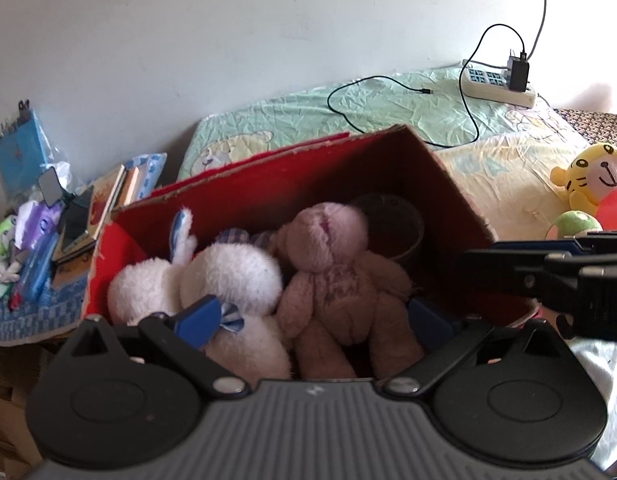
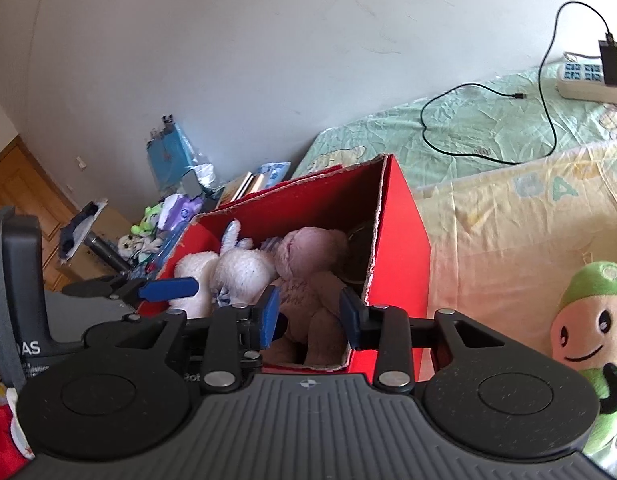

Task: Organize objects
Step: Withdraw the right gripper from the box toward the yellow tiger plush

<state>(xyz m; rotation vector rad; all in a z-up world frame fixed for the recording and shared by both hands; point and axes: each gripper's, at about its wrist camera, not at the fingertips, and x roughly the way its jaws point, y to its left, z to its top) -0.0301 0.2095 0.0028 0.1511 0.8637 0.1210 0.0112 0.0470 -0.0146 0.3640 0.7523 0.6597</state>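
In the left wrist view the left gripper (image 1: 320, 320) fills the bottom of the frame, its jaws spread wide and holding nothing, the blue pads either side of the toys below. The right gripper (image 2: 310, 314) sits at the bottom centre of its own view, jaws parted and empty, poised over the near end of the red box (image 2: 404, 240).

Inside the box, at mid-frame, a brown teddy bear (image 1: 340, 276) lies on its back, touching a white plush rabbit (image 1: 224, 280) to its left. Behind the bear a dark round container (image 1: 392, 220) stands in the far corner of the box.

The box rests on the bed (image 1: 500, 160). At the right edge of the left wrist view a yellow tiger plush (image 1: 592, 176) lies on the sheet; a green-capped plush (image 2: 588, 332) shows at the lower right of the right wrist view.

Farther back, upper right, a power strip (image 1: 496, 82) with a black charger (image 1: 518, 72) and looping cable (image 1: 392, 98) lies near the wall. At the left, books (image 1: 104, 200) and clutter are piled.
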